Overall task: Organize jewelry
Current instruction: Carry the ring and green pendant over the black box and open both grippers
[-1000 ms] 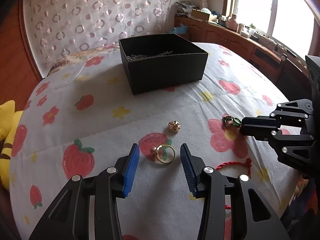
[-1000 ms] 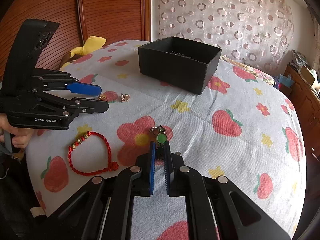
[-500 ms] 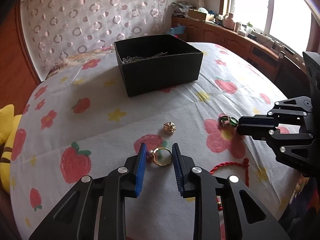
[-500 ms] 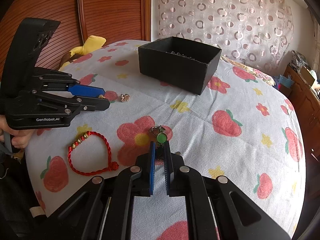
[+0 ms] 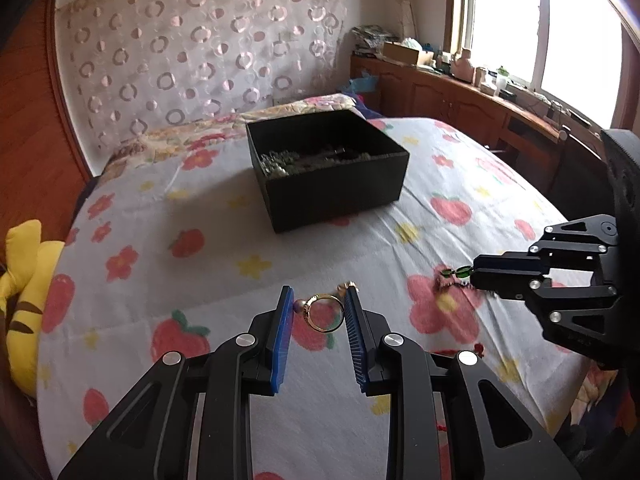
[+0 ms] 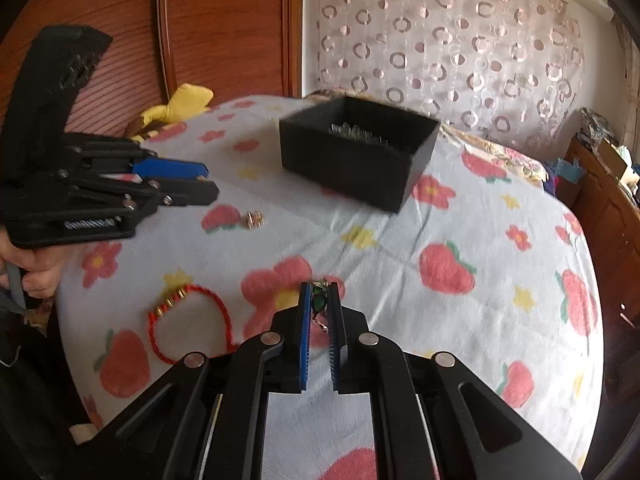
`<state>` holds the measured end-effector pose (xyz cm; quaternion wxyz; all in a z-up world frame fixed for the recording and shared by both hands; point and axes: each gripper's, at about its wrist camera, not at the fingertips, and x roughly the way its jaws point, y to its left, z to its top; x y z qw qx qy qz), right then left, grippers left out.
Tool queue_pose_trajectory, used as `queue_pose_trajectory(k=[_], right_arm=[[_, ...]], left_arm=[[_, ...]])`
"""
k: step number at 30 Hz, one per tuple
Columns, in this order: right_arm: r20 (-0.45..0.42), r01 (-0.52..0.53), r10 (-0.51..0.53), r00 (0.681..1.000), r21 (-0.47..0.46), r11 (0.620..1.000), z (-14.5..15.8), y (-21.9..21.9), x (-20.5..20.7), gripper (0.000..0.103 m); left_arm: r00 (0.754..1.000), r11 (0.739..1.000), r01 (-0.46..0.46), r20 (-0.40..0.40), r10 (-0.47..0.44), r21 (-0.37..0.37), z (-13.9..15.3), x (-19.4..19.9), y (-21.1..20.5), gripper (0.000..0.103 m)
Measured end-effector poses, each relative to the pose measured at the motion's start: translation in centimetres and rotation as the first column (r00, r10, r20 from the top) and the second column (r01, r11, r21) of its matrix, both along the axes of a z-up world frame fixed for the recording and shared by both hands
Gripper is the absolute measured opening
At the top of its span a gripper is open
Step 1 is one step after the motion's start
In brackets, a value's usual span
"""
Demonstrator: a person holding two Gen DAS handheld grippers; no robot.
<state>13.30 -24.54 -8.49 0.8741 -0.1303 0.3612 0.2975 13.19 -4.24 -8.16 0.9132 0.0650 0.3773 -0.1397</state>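
On the strawberry-print sheet (image 5: 224,240), left tongs (image 5: 319,300) pinch a gold ring (image 5: 323,313); right tongs (image 6: 320,300) clamp a green-stone trinket (image 6: 319,301).

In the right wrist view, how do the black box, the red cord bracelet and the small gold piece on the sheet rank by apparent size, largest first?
1. black box
2. red cord bracelet, although it lies nearer the camera
3. small gold piece

No two look alike in size.

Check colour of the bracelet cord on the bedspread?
Red cord with gold beads; right wrist view shows it best.
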Motion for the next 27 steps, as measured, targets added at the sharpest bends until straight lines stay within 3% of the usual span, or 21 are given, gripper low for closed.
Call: queue_pose_trajectory(k=[7,19,27], right_arm=[[0.074,-0.012,0.010,0.997,0.025,1.000,3.8,0.7,0.8,0.009],[0.195,-0.018,0.007,0.981,0.056,0.998,9.7,2.8,6.0,0.009],[0.149,0.010,-0.022,0.989,0.079,0.997,9.6,4.0,10.5,0.009]], left_arm=[[0.999,1.000,-0.015,0.032,0.015,-0.008,1.4,0.6,0.3,0.024],[0.996,0.999,-0.043,0.078,0.045,-0.021,3.4,2.6,0.8,0.024],[0.994,0.998,-0.062,0.093,0.065,-0.034,4.1,3.9,1.4,0.024]])
